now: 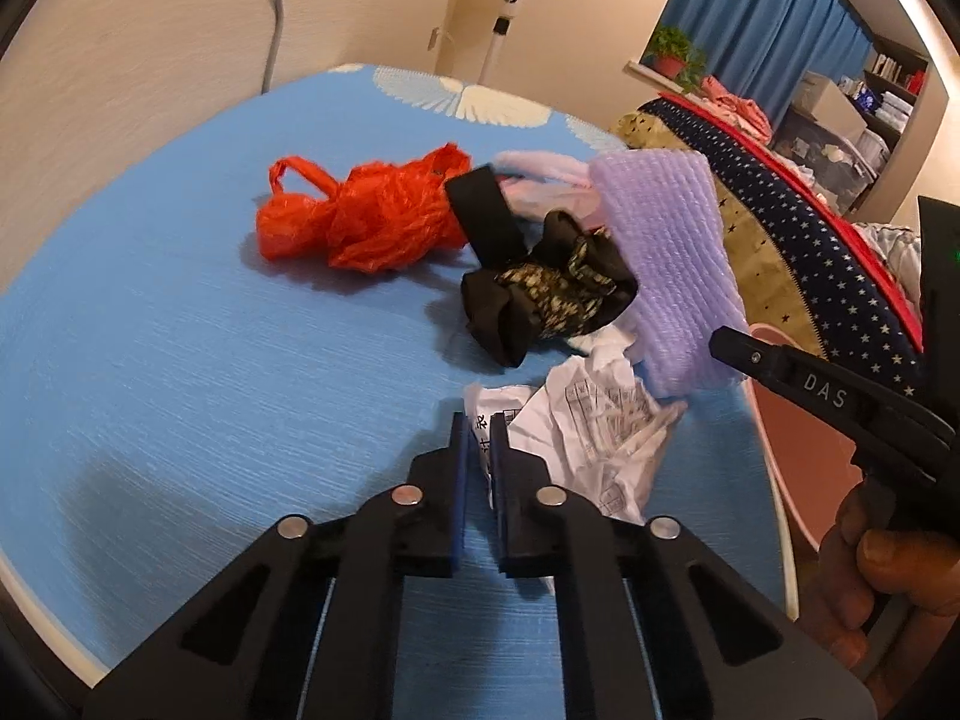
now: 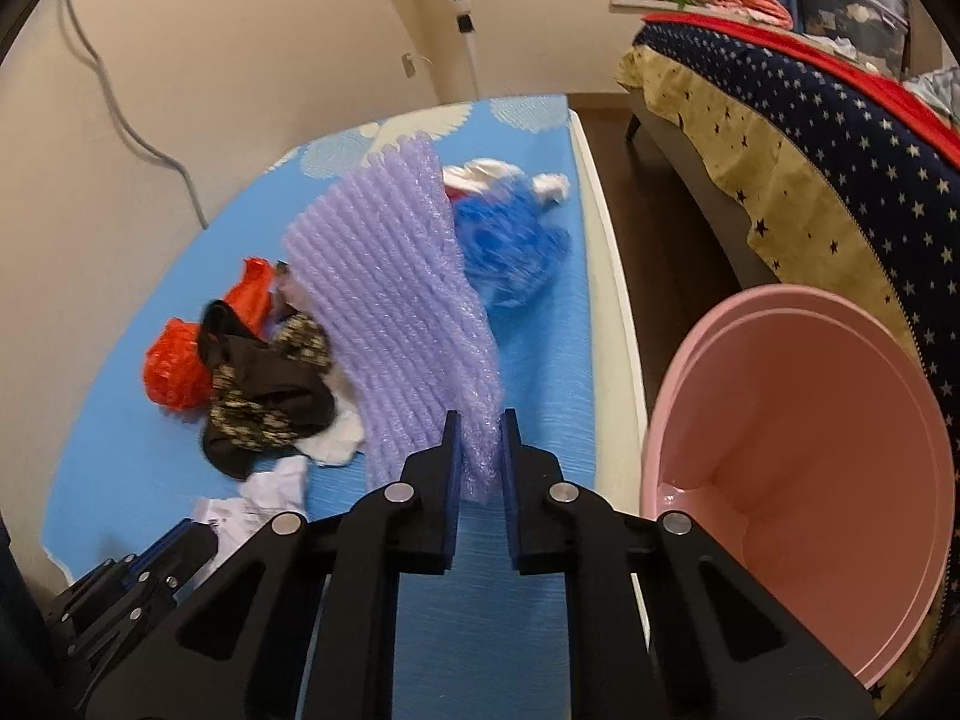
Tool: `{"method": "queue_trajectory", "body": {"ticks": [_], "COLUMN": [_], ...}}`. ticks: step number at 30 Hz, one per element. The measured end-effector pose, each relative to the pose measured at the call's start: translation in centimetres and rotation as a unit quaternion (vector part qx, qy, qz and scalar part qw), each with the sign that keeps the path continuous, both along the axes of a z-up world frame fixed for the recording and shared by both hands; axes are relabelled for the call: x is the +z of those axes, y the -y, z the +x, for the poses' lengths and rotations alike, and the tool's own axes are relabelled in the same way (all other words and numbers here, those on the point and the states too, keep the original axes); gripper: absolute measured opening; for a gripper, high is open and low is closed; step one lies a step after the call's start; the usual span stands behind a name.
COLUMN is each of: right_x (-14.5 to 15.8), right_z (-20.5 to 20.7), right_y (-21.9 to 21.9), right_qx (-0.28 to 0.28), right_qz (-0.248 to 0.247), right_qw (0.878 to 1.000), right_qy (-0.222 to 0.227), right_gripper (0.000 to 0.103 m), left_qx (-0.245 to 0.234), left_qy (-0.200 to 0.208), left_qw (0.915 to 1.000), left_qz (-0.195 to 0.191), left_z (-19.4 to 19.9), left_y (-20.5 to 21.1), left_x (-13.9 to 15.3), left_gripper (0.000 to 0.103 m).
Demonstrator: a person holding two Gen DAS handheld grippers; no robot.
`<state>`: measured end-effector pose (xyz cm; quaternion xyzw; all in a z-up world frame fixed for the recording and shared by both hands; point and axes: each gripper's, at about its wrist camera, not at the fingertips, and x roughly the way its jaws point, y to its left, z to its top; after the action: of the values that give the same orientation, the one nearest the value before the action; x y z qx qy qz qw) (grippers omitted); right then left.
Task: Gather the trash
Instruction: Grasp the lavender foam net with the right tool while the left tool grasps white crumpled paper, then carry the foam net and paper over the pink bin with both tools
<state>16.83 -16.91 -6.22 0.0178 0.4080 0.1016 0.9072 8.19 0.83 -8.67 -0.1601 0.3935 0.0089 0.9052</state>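
My left gripper (image 1: 478, 427) is shut on an edge of a crumpled white printed paper (image 1: 600, 438) that lies on the blue mat (image 1: 180, 360). My right gripper (image 2: 482, 423) is shut on the lower edge of a ribbed purple foam sheet (image 2: 396, 312), which stands up off the mat; the left wrist view shows the same sheet (image 1: 666, 264) at right. Beyond it lie a red plastic bag (image 1: 360, 222), a black patterned wrapper (image 1: 552, 288) and a crumpled blue bag (image 2: 516, 246). A pink bin (image 2: 810, 450) stands on the floor just right of the mat, tilted toward me.
A bed with a dark starred blanket (image 2: 840, 138) runs along the right, with a strip of dark wood floor (image 2: 660, 210) between it and the mat's white edge. A fan stand (image 2: 462, 30) and a cream wall close off the far side.
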Motion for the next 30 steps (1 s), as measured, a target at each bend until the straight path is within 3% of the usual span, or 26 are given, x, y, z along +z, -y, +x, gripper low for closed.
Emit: {"method": "queue_trajectory", "body": {"ticks": [15, 30], "right_x": [4.9, 7.3], "right_z": [-3.6, -7.6], "right_y": [0.7, 3.0], "right_qx": [-0.005, -0.033], "right_qz": [0.012, -0.009], "right_qw": [0.998, 0.996], "right_qy": [0.053, 0.076], "right_gripper": [0.012, 0.012], "left_qx": [-0.008, -0.001], "left_qy": [0.055, 0.098], "left_qw": [0.9984, 0.9945], "left_qz": [0.01, 0.035], "left_z": [-2.2, -4.3], "left_y": [-0.1, -0.5], "left_x": [3.3, 6.1], "left_gripper": [0.0, 0.0]}}
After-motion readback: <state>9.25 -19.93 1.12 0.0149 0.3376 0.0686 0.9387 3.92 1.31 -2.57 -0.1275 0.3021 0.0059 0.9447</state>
